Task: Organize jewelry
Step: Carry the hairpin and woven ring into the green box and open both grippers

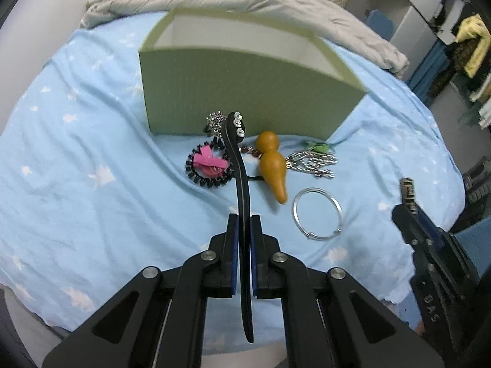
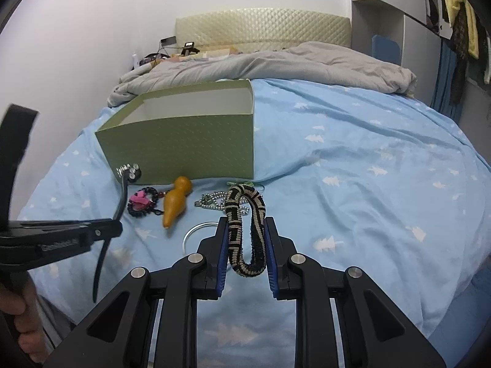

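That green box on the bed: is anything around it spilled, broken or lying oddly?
Nothing looks broken. The green box stands upright and open, and what shows of its inside is bare. The gourd pendant, silver bangle, ball chain and coiled hair tie lie loose on the sheet in front.

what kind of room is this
Most likely a bedroom. The work surface is a bed with a light blue sheet, a rumpled grey duvet pushed back toward a padded cream headboard. Clothes hang at the right edge, which fits.
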